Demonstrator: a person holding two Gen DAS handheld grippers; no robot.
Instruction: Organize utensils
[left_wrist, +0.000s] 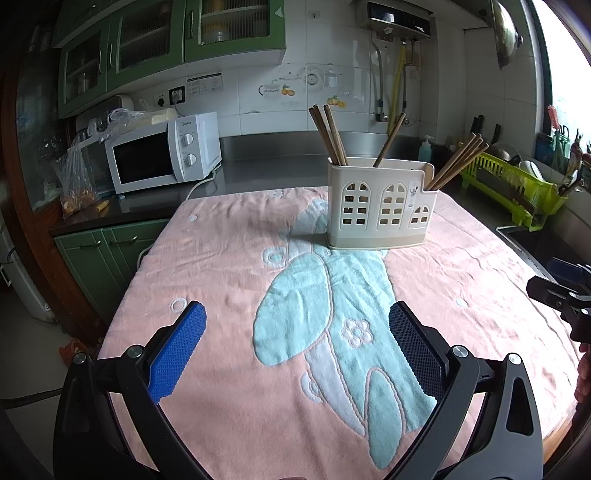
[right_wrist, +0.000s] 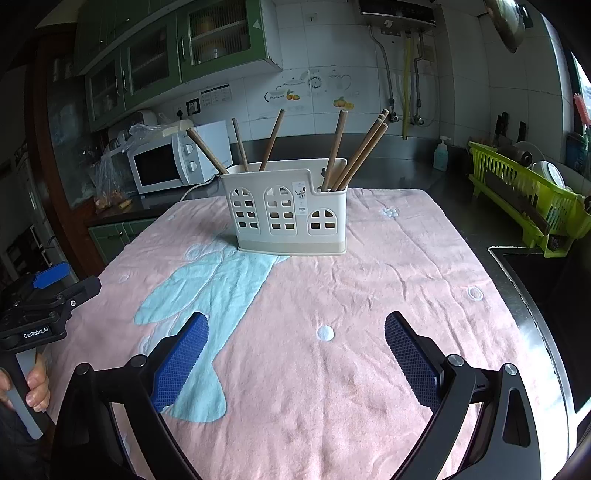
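Plainly both grippers, left gripper (left_wrist: 297, 349) and right gripper (right_wrist: 295, 360), gape empty, chopstick (right_wrist: 273, 140) bases hidden.

Kitchen, white-tiled wall (left_wrist: 258, 96) at the far side with fruit decals. Green glass-front wall cabinets (left_wrist: 155, 44) upper left, green base cabinets (left_wrist: 99, 254) beneath a dark counter. White microwave (left_wrist: 162, 155) on that counter, left. Water heater (left_wrist: 399, 18) high on the far wall, pipes below. Lime dish rack (right_wrist: 532, 199) right, beside a sink. Daylight from a window (left_wrist: 569, 74) far right.
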